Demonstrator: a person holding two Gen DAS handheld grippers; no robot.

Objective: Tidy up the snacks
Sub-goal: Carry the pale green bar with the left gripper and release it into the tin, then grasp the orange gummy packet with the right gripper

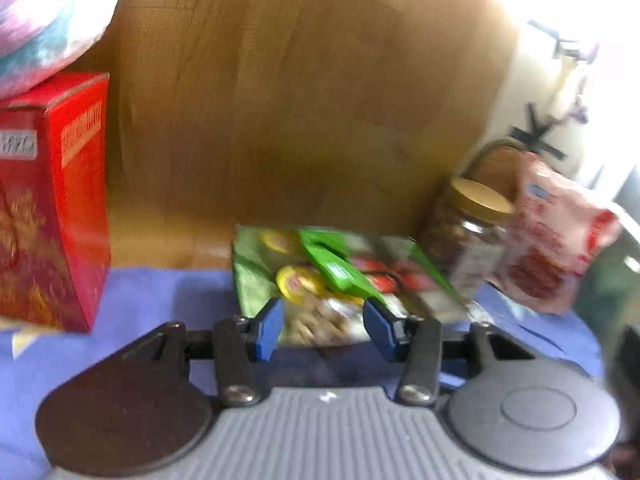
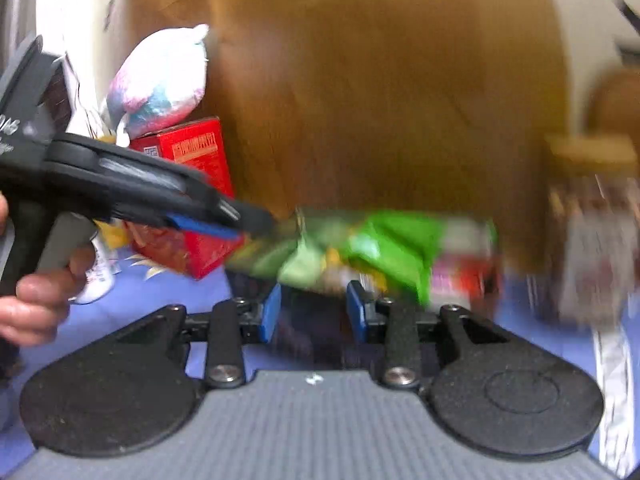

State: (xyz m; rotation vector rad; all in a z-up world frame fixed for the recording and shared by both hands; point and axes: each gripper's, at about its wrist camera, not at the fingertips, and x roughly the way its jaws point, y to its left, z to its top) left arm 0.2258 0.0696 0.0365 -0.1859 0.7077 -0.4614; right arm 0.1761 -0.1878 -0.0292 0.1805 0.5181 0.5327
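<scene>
Our left claw (image 1: pixel 324 326) gaped around the green snack bag (image 1: pixel 320 276); our right claw (image 2: pixel 314 312) hung open, empty, beside it.

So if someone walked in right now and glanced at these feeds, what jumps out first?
Probably the green snack bag, lying on the blue cloth in the middle, with the left gripper open around its near edge. Next, the tall red box standing at the left with a pastel plush on top, then the gold-lidded jar at the right.
</scene>
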